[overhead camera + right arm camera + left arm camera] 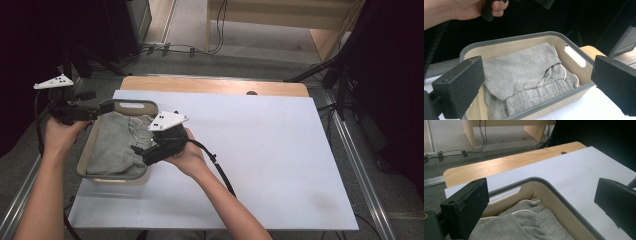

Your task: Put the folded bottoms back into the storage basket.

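Note:
A beige basket (116, 178) with a grey rim stands at the left end of the white table (260, 150). Folded grey sweat clothes (112, 145) lie inside it. My left gripper (102, 109) hovers at the basket's far left corner, and in the left gripper view its jaws stand wide open around the rim (549, 185) with nothing gripped (541, 207). My right gripper (141, 155) reaches over the basket's right rim. In the right gripper view it is open (536, 85) above the grey garment (524, 67), not touching it.
A strip of bare wood (215, 85) shows at the table's far edge. Cables (190, 50) run over the carpet beyond it. Dark stands and gear (350, 75) crowd the right side. The white sheet stretches bare to the right of the basket.

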Demonstrator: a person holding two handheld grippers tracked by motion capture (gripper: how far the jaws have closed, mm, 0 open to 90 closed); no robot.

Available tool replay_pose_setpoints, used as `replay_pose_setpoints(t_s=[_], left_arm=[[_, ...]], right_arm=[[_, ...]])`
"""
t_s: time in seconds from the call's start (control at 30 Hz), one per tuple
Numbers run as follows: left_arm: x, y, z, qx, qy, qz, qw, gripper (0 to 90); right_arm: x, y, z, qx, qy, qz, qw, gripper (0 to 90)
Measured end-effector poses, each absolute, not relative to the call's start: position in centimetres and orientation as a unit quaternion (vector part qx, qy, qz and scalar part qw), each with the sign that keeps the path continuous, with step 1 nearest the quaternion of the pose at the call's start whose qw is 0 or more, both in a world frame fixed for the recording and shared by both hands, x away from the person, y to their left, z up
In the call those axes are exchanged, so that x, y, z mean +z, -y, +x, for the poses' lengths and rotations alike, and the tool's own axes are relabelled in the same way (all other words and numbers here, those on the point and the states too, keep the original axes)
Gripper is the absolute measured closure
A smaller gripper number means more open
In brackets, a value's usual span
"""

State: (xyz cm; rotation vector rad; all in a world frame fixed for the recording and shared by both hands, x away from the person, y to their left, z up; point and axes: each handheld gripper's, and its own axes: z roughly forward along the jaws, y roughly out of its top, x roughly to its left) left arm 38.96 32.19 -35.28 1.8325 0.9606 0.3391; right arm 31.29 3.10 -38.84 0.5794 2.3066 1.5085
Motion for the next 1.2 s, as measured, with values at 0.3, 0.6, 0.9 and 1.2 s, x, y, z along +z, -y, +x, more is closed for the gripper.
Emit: replay_pose_setpoints(t_s=[0.3, 0.6, 0.9, 1.2], left_arm=[[-34.1, -30.2, 36.7, 0.137, -0.368, 0.766, 0.509, 0.0], [-34.3, -27.8, 34.5, 0.129, -0.337, 0.773, 0.522, 0.0], [-35.1, -25.6, 33.3, 0.115, -0.32, 0.774, 0.534, 0.0], [-36.0, -23.6, 32.6, 0.109, -0.306, 0.783, 0.53, 0.0]], right_arm=[[-38.6, -0.9, 30.4, 0.528, -0.81, 0.197, 0.16, 0.0], [-38.1, 3.0, 29.8, 0.525, -0.811, 0.211, 0.147, 0.0], [-38.1, 5.3, 28.8, 0.523, -0.814, 0.209, 0.144, 0.0], [-38.4, 6.9, 27.8, 0.523, -0.812, 0.213, 0.148, 0.0]])
